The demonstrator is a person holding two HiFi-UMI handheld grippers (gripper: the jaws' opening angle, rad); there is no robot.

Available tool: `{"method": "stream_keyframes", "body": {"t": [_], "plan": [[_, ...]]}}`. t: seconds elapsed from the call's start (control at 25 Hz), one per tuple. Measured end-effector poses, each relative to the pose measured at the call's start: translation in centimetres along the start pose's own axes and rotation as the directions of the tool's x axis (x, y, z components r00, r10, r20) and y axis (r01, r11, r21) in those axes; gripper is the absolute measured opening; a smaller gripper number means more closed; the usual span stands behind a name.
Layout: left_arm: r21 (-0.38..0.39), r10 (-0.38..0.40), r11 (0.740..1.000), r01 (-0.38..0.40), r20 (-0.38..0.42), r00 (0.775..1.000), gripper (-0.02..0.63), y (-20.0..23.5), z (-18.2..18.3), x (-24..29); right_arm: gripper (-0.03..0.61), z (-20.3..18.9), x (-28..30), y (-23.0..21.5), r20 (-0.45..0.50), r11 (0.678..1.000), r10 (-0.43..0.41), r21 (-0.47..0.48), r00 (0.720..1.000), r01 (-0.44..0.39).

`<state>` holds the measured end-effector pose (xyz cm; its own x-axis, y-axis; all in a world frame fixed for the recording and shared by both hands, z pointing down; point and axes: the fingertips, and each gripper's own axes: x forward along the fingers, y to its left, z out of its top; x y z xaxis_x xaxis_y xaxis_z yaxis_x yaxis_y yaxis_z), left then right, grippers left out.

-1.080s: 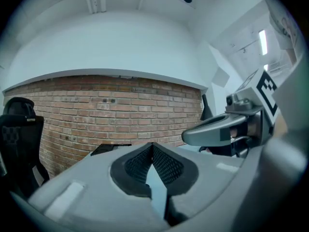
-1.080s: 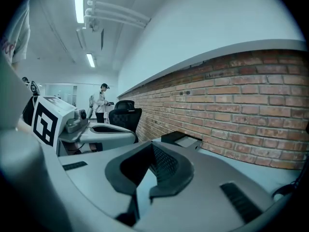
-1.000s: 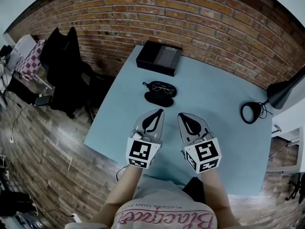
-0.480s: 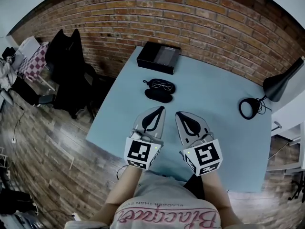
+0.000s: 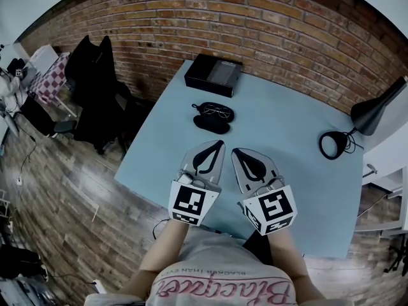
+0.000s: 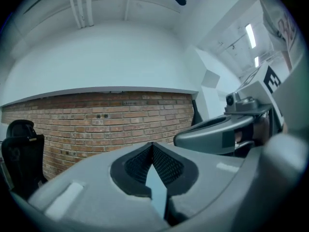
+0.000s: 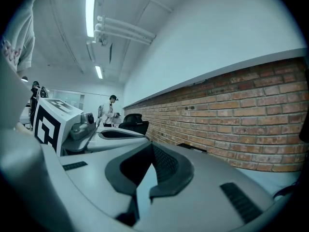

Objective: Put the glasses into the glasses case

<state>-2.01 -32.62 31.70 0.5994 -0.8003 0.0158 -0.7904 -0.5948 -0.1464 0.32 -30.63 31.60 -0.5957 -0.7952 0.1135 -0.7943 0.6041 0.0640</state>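
Observation:
A black glasses case (image 5: 211, 125) lies open on the far middle of the light blue table (image 5: 287, 120). Thin-framed glasses (image 5: 217, 113) rest in its far half. My left gripper (image 5: 220, 143) and right gripper (image 5: 234, 151) hover side by side over the near part of the table, a short way in front of the case and touching nothing. Both are shut and hold nothing. In the left gripper view the jaws (image 6: 152, 146) meet at their tips against the brick wall. The right gripper view shows the same for the right gripper (image 7: 152, 146). Neither gripper view shows the case.
A black flat box (image 5: 213, 75) sits at the table's far edge, behind the case. A black desk lamp (image 5: 333, 145) stands at the right. A brick wall (image 5: 255, 24) runs behind the table, and a black chair (image 5: 95, 94) stands to its left.
Both grippers have crept slightly forward toward the case, still shut. The case and glasses have not moved.

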Motion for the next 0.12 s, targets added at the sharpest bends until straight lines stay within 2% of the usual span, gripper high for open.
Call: {"method": "stream_keyframes", "body": {"t": [0.12], "plan": [[0.000, 0.000, 1.000, 0.000, -0.002, 1.000, 0.005, -0.42, 0.18, 0.34, 0.006, 0.07, -0.21, -0.36, 0.003, 1.000, -0.003, -0.005, 1.000, 0.003]]}}
